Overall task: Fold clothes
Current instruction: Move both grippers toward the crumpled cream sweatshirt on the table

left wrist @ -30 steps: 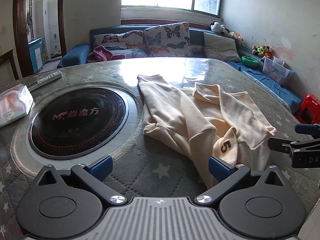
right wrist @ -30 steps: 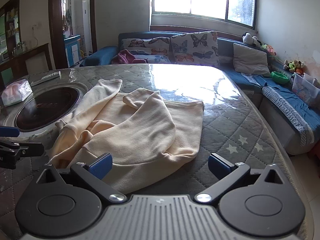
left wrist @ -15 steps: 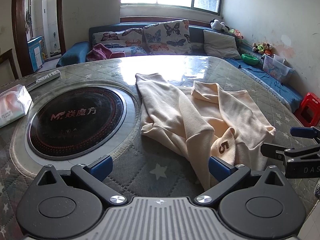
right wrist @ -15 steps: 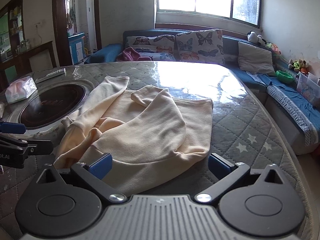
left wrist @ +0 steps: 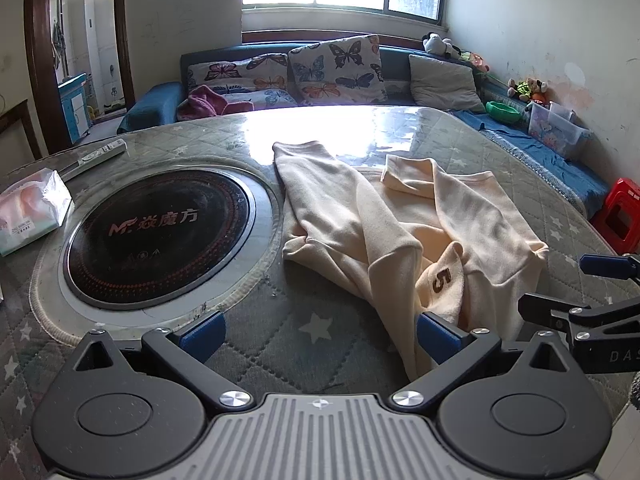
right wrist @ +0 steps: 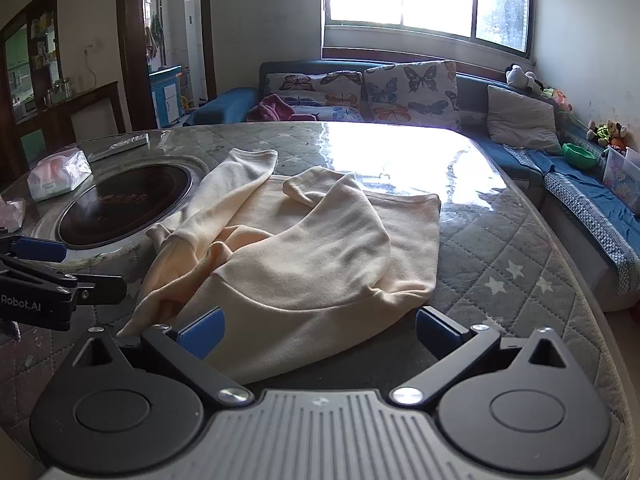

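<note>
Both grippers have edged nearer the cream sweatshirt; the right gripper and left gripper gape wide, holding nothing, fabric just ahead.

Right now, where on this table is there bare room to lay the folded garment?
Free: the quilted table top right of the cream sweatshirt, out to the edge, and the glossy far strip toward the sofa. Crowded: the left side, with the round cooktop, tissue pack and remote.
</note>
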Tool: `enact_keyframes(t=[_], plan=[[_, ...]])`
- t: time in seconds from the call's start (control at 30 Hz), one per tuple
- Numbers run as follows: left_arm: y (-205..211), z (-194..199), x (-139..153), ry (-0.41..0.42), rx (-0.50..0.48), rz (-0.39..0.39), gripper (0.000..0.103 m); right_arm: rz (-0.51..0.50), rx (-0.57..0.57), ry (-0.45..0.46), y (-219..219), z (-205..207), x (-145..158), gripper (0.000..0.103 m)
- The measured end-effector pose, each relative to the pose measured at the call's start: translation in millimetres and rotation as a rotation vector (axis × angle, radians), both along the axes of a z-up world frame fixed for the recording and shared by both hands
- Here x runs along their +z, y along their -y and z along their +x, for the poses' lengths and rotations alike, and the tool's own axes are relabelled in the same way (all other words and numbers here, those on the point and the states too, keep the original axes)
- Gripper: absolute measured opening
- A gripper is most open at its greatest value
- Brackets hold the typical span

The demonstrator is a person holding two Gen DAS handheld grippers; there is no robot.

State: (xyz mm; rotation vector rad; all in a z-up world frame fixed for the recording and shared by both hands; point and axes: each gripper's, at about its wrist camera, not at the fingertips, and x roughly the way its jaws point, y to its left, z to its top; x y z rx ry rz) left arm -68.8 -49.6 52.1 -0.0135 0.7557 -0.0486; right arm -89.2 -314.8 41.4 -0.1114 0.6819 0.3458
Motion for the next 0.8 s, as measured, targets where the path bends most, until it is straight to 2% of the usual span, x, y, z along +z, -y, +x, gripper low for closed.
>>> enact_keyframes(t=[0.8], plan=[[16, -9, 3, -0.017, -0.008, 0.048, 0.103, 0.020, -0.006, 0.009, 2, -7, 1, 0.103]])
